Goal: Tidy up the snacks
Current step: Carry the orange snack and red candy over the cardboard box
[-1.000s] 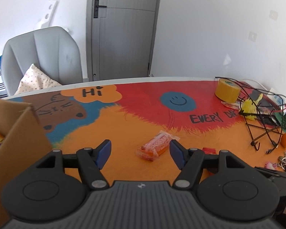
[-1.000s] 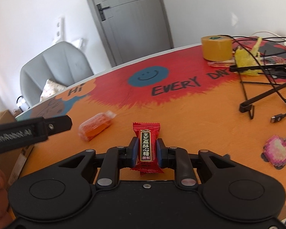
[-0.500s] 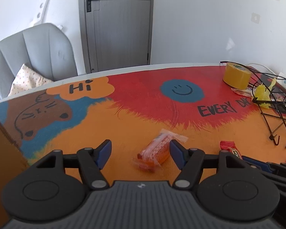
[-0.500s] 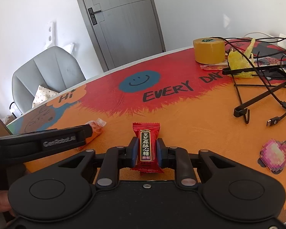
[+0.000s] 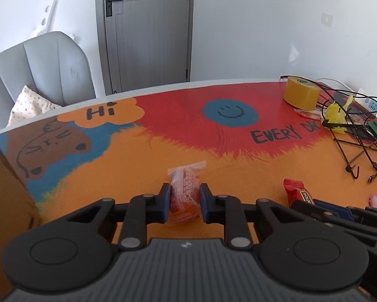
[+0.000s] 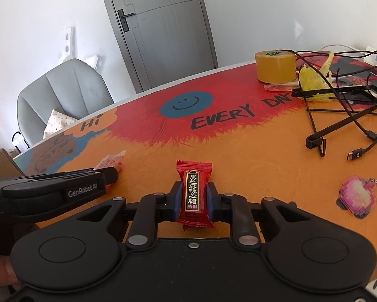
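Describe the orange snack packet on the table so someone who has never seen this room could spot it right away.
Start at the painted table, on its orange area nearer than the blue smiley face. There the orange snack packet sits between the blue pads of the left hand-held gripper, which have just closed on it. Unlike the red candy held in the right hand-held gripper, it is a clear wrapper with orange contents.

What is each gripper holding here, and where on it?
Left gripper, jaws just closed: orange snack bag, by its sides. Right gripper: red candy, mid-wrapper sides.
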### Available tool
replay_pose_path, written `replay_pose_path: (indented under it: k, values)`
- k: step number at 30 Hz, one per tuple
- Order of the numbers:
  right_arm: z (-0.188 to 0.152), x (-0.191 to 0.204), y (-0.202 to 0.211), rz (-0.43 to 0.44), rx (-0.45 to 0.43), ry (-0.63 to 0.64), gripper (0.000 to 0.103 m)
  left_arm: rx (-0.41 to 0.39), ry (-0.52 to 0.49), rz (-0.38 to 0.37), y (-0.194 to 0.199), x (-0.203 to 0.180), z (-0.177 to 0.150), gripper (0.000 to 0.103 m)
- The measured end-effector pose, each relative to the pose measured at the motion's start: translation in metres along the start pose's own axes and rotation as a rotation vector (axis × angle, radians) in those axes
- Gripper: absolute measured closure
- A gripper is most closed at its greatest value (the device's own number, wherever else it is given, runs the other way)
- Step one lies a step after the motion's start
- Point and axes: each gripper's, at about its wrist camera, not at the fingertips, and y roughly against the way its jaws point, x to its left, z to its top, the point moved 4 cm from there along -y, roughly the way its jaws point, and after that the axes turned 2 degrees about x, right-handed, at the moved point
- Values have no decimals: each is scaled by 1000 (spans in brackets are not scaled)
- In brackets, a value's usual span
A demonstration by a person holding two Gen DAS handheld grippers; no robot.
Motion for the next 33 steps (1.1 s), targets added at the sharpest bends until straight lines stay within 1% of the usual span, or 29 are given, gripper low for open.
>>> replay_pose_path:
  k: [4, 6, 11, 13, 19, 28, 33]
  values:
    - [0, 7, 8, 8, -14, 4, 82, -1, 5, -4, 12, 5, -2, 82]
    - [0, 12, 12, 12, -22, 5, 82, -2, 13, -9, 19, 8, -3, 85]
    - [1, 23, 22, 24, -42, 13, 82, -32, 24, -7, 40, 17, -1, 88]
    - [2, 27, 26, 27, -49, 18, 82, -33, 35, -21, 46, 22, -2, 91]
    - [3, 36, 39, 35, -72, 22, 82, -41, 49, -35, 63, 28, -2, 93]
    - [11, 55, 57, 61, -111, 47, 82, -125, 46, -54, 106, 35, 12, 93]
    - [19, 76, 65, 101, -131, 72, 82, -169, 73, -43, 131, 52, 22, 93]
